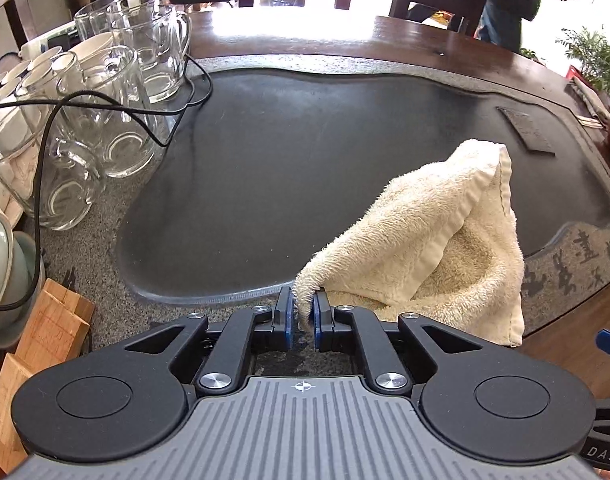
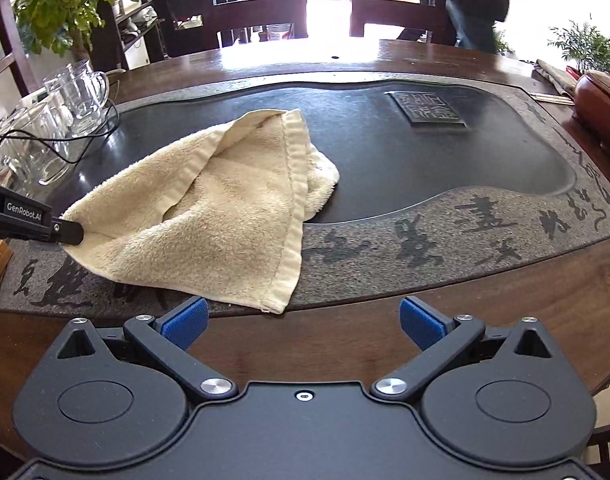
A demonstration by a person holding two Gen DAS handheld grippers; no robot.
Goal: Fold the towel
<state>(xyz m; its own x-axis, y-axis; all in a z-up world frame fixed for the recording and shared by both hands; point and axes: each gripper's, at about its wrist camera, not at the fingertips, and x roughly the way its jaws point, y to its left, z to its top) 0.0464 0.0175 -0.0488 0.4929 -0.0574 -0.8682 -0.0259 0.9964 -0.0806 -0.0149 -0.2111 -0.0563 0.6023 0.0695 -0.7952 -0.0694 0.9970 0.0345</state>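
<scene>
A: In the left wrist view, what are the fingers doing?

B: The left gripper [image 1: 303, 314] has its blue-padded fingers [image 1: 288, 312] pinched on one corner of the cream terry-cloth towel [image 1: 433, 248]. The rest of the towel rises to the right in a loose, half-folded peak, with a flat hemmed band running down its middle.

A: And where does it lie?

B: Partly on the dark stone tea tray [image 1: 305, 152], partly on the tray's speckled grey rim, with its lowest corner hanging near the brown wooden tabletop [image 1: 561, 352]. At the left stand clear glass mugs [image 1: 145, 52] with a thin black cable [image 1: 105, 100] looped in front of them, and pale wooden blocks [image 1: 41, 352] sit at the lower left.

A: Now the right wrist view?

B: The right gripper [image 2: 303, 322] is spread wide, blue pads [image 2: 185, 322] well apart, holding nothing. It hovers over the wooden tabletop [image 2: 465, 320], just short of the towel's [image 2: 209, 216] nearest hemmed corner.

A: Is the other gripper visible there?

B: Yes, at the left edge: the left gripper [image 2: 71, 232] clamps the towel's left corner. The towel drapes across the rim with its black painted calligraphy [image 2: 485, 220], its far part on the dark tray [image 2: 385, 160]. A square carved seal plaque [image 2: 427, 110] lies further back, well apart from the towel.
</scene>
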